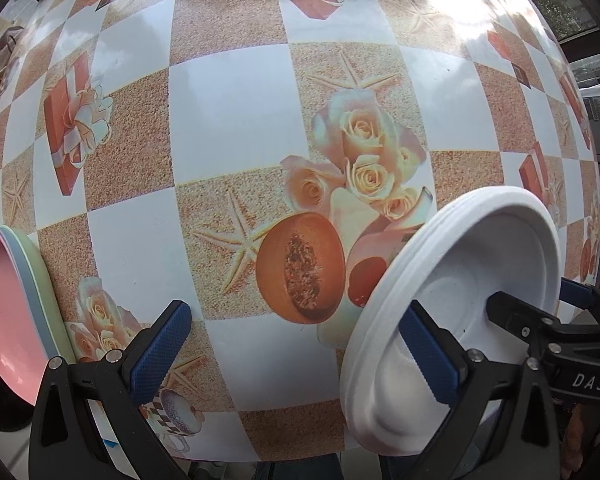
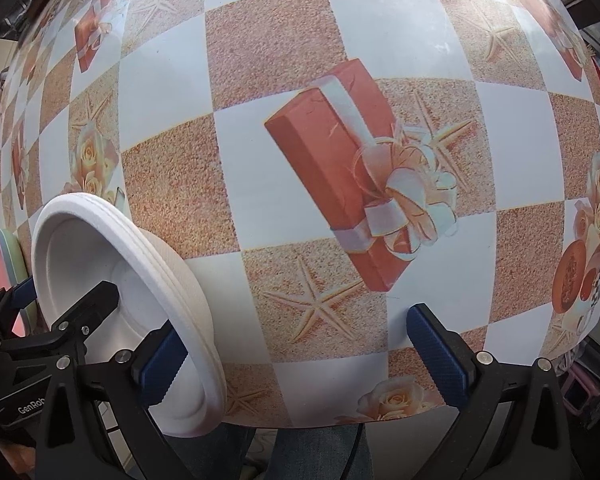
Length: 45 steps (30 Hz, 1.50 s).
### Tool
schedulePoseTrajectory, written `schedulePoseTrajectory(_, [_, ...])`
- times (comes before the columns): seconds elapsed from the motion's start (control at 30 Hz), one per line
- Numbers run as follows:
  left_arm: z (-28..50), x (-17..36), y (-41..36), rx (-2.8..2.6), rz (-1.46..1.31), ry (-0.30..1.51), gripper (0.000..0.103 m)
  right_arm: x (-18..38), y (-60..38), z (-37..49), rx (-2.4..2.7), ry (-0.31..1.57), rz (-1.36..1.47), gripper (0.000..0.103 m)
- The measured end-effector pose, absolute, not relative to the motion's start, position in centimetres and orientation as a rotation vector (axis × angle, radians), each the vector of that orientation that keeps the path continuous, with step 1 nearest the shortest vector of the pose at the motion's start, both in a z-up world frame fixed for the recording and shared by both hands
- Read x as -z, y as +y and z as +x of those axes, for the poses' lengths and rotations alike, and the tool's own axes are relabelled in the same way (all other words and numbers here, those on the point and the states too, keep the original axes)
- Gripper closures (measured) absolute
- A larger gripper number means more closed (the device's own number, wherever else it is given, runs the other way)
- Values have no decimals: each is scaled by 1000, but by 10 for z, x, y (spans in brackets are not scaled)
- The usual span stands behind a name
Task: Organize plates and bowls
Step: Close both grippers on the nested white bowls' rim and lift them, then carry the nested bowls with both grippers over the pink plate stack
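Several white plates (image 1: 452, 280), matte and faintly textured, are seen nested in one stack near the front edge of the table; three or four ribbed rims can be counted along the stack's edge, and a raised ring is visible in the well of the top plate. The stack lies between the two grippers on a glossy tablecloth (image 1: 228, 112) printed with white and sand-coloured squares, roses, starfish and red gift boxes.

A second stack of plates (image 1: 8, 304), pink on top with grey-blue and pale green rims beneath, is placed at the far left of the table and is cut off by the frame edge.

The left gripper (image 1: 300, 356) is held wide apart with nothing between its blue pads; its right finger (image 1: 430, 356) is seen over the white stack's rim, though contact cannot be judged. The right gripper (image 2: 304, 356) is likewise spread wide and empty, its left finger (image 2: 160, 368) over the opposite rim of the same stack.

The near side of the white stack is hidden behind the fingers in both views. Below the table edge, dark trousers (image 2: 312, 456) are partly seen.
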<state>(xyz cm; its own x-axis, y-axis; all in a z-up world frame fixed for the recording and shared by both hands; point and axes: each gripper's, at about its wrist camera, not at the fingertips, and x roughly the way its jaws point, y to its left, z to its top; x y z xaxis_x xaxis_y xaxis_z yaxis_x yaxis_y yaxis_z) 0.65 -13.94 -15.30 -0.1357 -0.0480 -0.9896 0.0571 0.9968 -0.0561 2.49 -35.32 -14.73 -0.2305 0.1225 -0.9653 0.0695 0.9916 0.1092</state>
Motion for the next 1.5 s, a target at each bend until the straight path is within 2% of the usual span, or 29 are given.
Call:
schedulePoseTrajectory(0.03, [9,155,-140,94,11,1715,2,145,-352,26,-49,1799,148,3])
schedulePoseTrajectory(0.13, [8,152,-143,119,38,1706,11,137,-339,25,-83,1768,137,25])
schedulePoseTrajectory(0.2, [8,150,-150,149,66,1692,20,134,-328,22,-123,1759,156,57])
schedulePoseTrajectory(0.27, [4,148,-156,187,81,1687,34,135,-320,19,-154,1766,216,75])
schedulePoseTrajectory(0.3, [3,146,-157,213,67,1690,48,135,-319,19,-129,1768,224,75])
schedulePoseTrajectory(0.33, [2,146,-159,247,42,1703,67,136,-318,18,-128,1774,239,75])
schedulePoseTrajectory(0.63, [-13,128,-122,210,10,1659,67,120,-276,21,-196,1799,146,75])
schedulePoseTrajectory(1.1, [-11,58,22,-78,-175,1488,67,68,-113,41,-443,1689,-42,75])
schedulePoseTrajectory(1.5, [-31,64,114,-255,-285,1485,67,81,-4,28,-583,1706,-164,75])
